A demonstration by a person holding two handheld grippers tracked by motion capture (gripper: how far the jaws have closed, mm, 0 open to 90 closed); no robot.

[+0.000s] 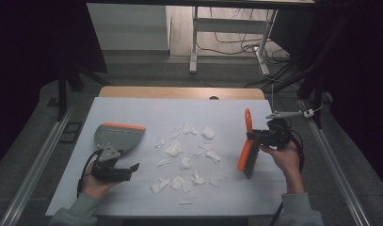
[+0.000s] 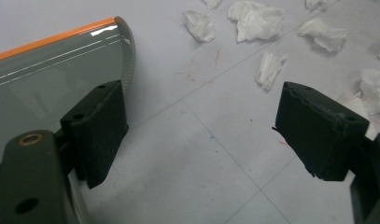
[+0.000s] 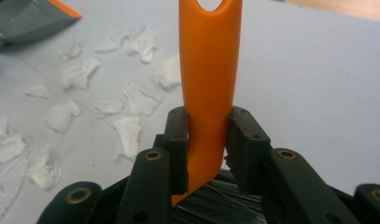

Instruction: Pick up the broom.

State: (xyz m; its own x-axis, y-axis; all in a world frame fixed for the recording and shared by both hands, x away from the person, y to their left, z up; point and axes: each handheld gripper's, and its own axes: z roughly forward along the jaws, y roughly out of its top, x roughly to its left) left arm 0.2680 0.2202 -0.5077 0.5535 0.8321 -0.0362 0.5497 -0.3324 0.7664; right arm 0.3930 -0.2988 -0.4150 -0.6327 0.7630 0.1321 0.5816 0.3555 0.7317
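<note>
The brush is clamped by the right gripper beside the paper scraps; the left gripper is held agape just beside the dustpan.

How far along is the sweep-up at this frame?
Done: the right gripper is shut on the brush. In hand: the open left gripper sits beside the dustpan. Left: all paper scraps lie scattered on the table; the pan is empty.
</note>
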